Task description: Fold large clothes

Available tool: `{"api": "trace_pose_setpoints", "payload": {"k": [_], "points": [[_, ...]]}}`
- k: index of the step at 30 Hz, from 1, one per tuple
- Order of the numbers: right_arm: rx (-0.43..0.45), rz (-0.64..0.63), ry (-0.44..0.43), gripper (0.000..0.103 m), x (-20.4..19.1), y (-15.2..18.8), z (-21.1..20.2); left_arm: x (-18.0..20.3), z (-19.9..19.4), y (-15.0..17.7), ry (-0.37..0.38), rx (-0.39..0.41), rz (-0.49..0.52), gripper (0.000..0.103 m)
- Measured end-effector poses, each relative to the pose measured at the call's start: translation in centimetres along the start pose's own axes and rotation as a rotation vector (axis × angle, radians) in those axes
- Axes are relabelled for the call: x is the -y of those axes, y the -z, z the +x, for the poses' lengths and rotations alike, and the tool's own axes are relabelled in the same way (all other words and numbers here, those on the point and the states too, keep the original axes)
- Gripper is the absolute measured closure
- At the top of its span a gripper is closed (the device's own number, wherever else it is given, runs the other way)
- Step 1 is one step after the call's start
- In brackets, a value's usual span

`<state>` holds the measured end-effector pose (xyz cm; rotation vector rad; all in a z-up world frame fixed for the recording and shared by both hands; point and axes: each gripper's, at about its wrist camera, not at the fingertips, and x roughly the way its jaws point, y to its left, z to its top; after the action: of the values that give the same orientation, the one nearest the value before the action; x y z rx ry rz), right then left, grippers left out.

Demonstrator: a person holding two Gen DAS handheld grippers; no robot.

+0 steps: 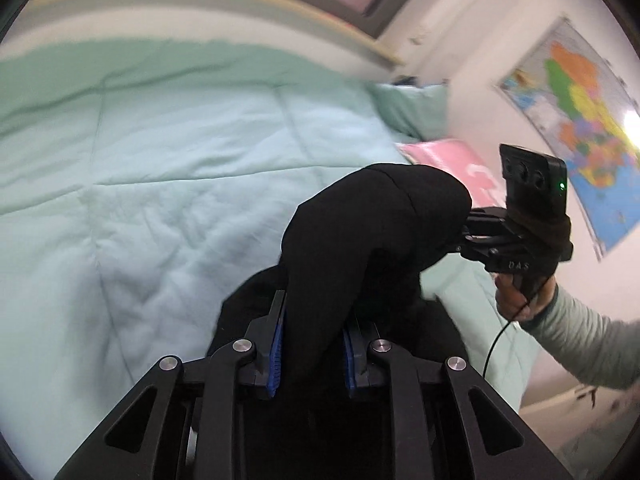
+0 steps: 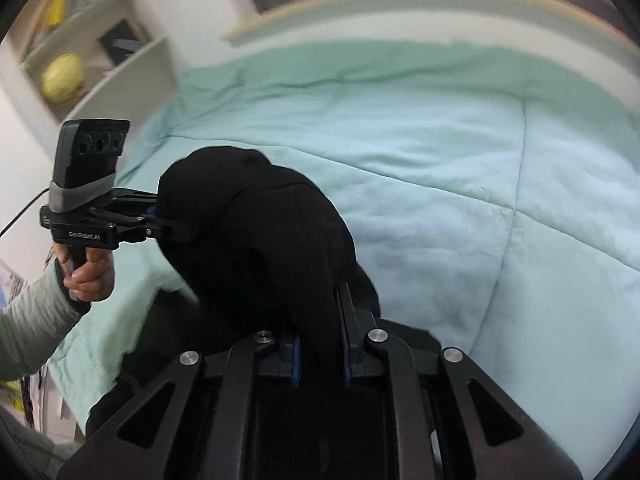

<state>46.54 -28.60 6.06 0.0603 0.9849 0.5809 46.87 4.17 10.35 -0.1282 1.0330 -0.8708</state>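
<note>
A large black garment (image 1: 360,224) hangs bunched between my two grippers, above the near edge of a bed. My left gripper (image 1: 314,320) is shut on one part of the black cloth, which rises from between its blue pads. My right gripper (image 2: 318,320) is shut on another part of the same garment (image 2: 260,232). In the left wrist view the right gripper (image 1: 460,236) reaches in from the right with its fingertips buried in the cloth. In the right wrist view the left gripper (image 2: 160,220) reaches in from the left the same way. The rest of the garment droops below.
A light mint quilted comforter (image 1: 160,160) covers the bed (image 2: 480,180). A green pillow (image 1: 412,108) and a pink one (image 1: 440,156) lie at the head. A wall map (image 1: 580,120) hangs at the right. White shelves (image 2: 92,60) stand beside the bed.
</note>
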Motion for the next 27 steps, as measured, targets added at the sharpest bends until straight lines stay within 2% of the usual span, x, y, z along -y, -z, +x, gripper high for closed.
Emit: {"api": "trace_pose_setpoints", "payload": {"k": [3,6,10,15,18,22,24,26,27], "points": [[0.013,-0.024,-0.004,0.085,-3.4,2.3,-3.1,3.6,-3.3,3.1,-0.004,0.013,0.025,0.079],[0.017,-0.025,-0.009,0.085,-7.2,6.0,-6.3,7.2,-5.6,6.8,0.005,0.001,0.035,0.079],[-0.007,-0.039,-0.012,0.085,-11.9,11.8,-8.6,10.3,-6.9,12.4,0.001,-0.040,0.034,0.080],[-0.067,-0.003,-0.010,0.085,-15.8,19.6,-8.7,12.5,-7.0,20.9,0.005,-0.100,-0.028,0.079],[-0.080,0.051,0.001,0.082,-16.0,23.0,-7.7,12.0,-5.3,25.1,-0.005,-0.140,-0.104,0.078],[-0.122,0.165,-0.006,0.079,-14.3,26.3,-4.1,9.8,-1.3,29.8,-0.033,-0.256,-0.233,0.078],[-0.155,0.211,-0.012,0.078,-13.5,27.3,-3.3,9.9,-2.0,30.3,-0.009,-0.249,-0.254,0.078],[-0.171,0.226,0.007,0.074,-13.1,27.9,-4.2,10.6,-4.0,30.3,0.000,-0.234,-0.232,0.076],[-0.173,0.226,0.010,0.067,-13.0,28.1,-5.1,11.0,-5.3,30.5,0.001,-0.235,-0.215,0.070]]}}
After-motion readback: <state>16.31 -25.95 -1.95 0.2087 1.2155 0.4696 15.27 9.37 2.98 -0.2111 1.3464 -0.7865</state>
